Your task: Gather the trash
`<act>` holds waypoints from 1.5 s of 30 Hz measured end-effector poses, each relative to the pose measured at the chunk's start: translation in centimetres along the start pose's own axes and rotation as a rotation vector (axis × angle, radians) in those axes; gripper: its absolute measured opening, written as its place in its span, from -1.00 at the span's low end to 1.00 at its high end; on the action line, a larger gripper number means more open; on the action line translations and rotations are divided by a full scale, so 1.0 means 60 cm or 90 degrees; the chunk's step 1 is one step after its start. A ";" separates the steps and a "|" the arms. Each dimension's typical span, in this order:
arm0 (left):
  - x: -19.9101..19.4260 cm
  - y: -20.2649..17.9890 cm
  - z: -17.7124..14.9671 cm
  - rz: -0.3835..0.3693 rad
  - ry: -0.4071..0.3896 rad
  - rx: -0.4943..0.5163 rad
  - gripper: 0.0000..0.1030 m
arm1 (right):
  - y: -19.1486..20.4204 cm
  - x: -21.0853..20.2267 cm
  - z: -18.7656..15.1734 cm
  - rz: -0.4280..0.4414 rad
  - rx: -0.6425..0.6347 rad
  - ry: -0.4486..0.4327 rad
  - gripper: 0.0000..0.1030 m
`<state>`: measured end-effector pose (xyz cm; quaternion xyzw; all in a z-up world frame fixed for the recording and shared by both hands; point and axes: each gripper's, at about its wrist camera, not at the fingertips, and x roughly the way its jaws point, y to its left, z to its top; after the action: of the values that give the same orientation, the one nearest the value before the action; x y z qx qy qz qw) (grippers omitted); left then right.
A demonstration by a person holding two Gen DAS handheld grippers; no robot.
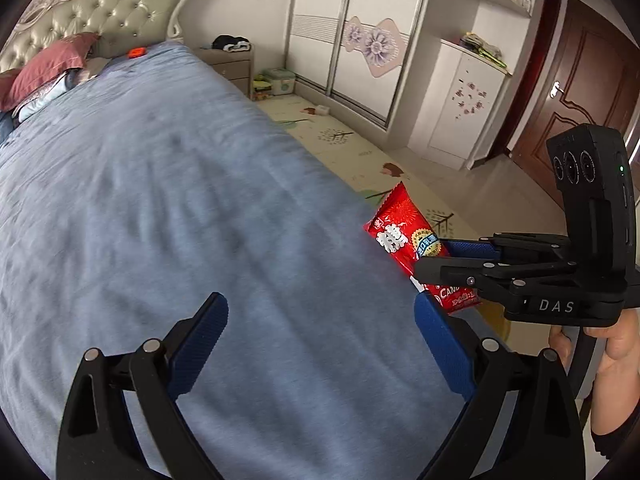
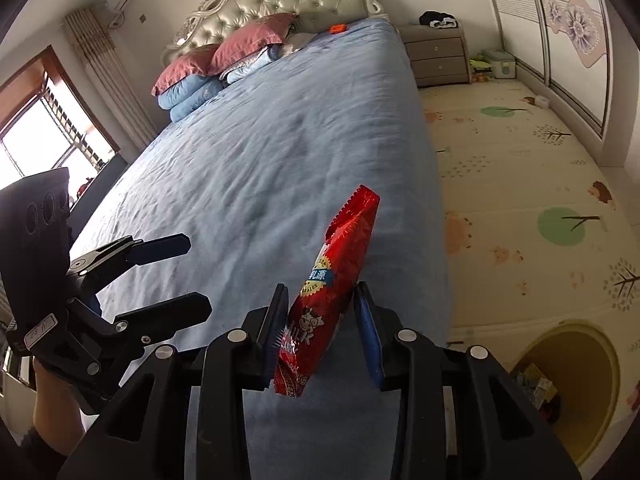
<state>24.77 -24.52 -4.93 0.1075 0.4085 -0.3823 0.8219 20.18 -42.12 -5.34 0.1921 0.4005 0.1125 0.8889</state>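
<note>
The right gripper (image 2: 320, 332) pinches the red candy wrapper (image 2: 332, 292) over the bed (image 2: 260, 160) edge; it could slip short of the yellow bin (image 2: 576, 392). Left gripper (image 1: 320, 344) jaws gape, empty.

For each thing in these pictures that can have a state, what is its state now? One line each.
Left hand-held gripper: open, empty, above the bed.
Right hand-held gripper: shut on the red candy bag.
Red candy bag: held upright, lifted off the bed.
Bed: covered with a blue sheet, pillows at the headboard.
Yellow bin: on the floor beside the bed, open, some trash inside.
Brown door: closed.
Wardrobe sliding doors: closed.
</note>
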 end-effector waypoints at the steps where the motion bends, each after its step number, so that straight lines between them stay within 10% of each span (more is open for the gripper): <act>1: 0.013 -0.025 0.006 -0.008 0.005 0.010 0.82 | -0.021 -0.017 -0.006 -0.006 0.009 -0.006 -0.34; 13: 0.192 -0.279 0.060 -0.139 0.100 0.074 0.82 | -0.295 -0.157 -0.120 -0.115 0.140 -0.034 -0.46; 21: 0.236 -0.332 0.062 -0.129 0.123 0.089 0.82 | -0.402 -0.189 -0.196 -0.124 0.229 -0.048 -0.46; 34: 0.218 -0.331 0.069 -0.119 0.074 0.075 0.82 | -0.390 -0.203 -0.207 -0.122 0.216 -0.064 -0.46; 45: 0.110 -0.288 0.054 -0.057 -0.050 0.040 0.82 | -0.255 -0.229 -0.160 -0.082 0.096 -0.118 -0.46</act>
<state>16.75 -41.49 -5.49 0.0997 0.3682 -0.4351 0.8156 4.67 -58.34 -8.58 0.2421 0.3358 0.0067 0.9103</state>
